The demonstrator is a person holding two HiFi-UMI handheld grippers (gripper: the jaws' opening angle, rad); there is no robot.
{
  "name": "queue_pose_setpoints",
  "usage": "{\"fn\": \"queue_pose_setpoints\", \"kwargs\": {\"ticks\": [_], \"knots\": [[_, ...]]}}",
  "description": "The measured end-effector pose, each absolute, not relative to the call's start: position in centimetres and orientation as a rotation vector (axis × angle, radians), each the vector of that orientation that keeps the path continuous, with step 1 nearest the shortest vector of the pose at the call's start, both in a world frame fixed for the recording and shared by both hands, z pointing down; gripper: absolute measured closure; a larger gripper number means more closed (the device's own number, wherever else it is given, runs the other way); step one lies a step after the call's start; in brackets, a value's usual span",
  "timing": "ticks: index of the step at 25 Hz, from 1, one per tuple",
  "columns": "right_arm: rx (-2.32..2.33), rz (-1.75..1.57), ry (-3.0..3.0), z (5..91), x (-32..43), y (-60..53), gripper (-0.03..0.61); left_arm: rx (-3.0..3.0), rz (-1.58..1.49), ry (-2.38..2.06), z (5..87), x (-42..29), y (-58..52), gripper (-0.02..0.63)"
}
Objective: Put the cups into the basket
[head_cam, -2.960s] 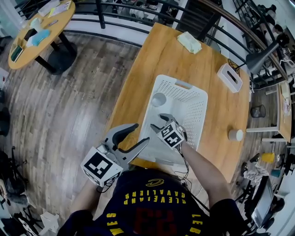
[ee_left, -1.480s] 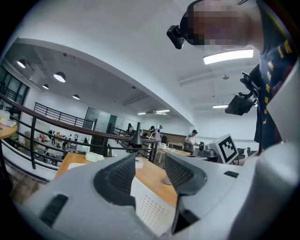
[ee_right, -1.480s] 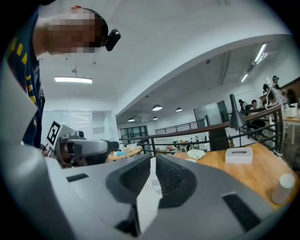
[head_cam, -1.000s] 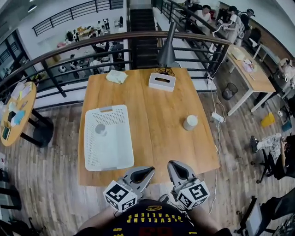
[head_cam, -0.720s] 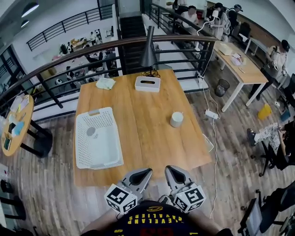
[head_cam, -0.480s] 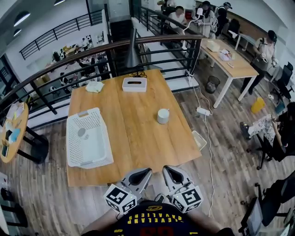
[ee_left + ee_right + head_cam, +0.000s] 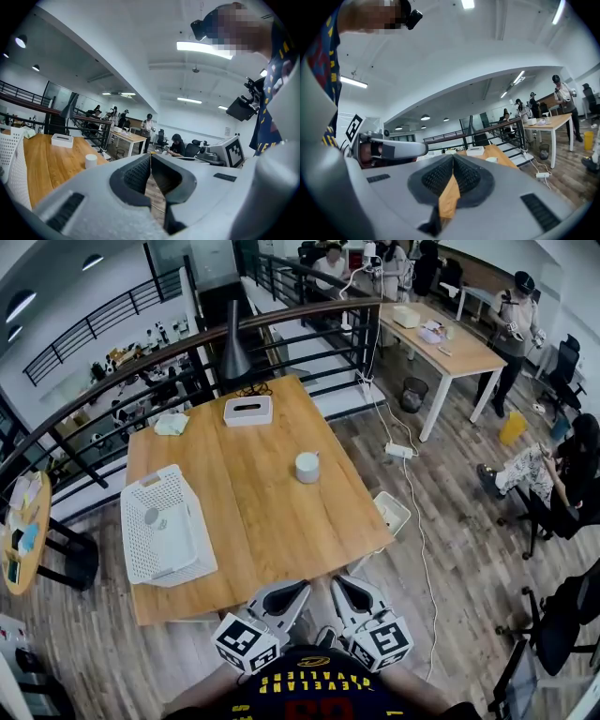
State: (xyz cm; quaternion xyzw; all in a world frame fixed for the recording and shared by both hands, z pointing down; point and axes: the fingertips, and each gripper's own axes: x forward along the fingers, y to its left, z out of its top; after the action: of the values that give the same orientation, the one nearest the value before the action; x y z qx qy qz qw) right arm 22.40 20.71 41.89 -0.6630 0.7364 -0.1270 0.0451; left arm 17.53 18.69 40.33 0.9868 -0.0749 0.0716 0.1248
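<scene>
Basket (image 7: 180, 557) holds 1 cup (image 7: 152, 517) — other cup (image 7: 307, 466) outside.

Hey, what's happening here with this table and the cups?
A person stands at the near side of a wooden table, holding a left gripper and a right gripper close to the body, both shut and empty. One cup sits inside the white basket at the table's left. A second cup stands out on the tabletop, apart from the basket, not yet picked up.
</scene>
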Motion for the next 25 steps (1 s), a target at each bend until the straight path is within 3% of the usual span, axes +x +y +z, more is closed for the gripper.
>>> {"fn": "queue_pose_setpoints", "kwargs": {"ticks": [25], "knots": [[-2.193,-0.523,2.219,44.4,29.8,10.0,0.565,2.782,0.121,-0.042,41.7,25.5,7.8,0.601]]}}
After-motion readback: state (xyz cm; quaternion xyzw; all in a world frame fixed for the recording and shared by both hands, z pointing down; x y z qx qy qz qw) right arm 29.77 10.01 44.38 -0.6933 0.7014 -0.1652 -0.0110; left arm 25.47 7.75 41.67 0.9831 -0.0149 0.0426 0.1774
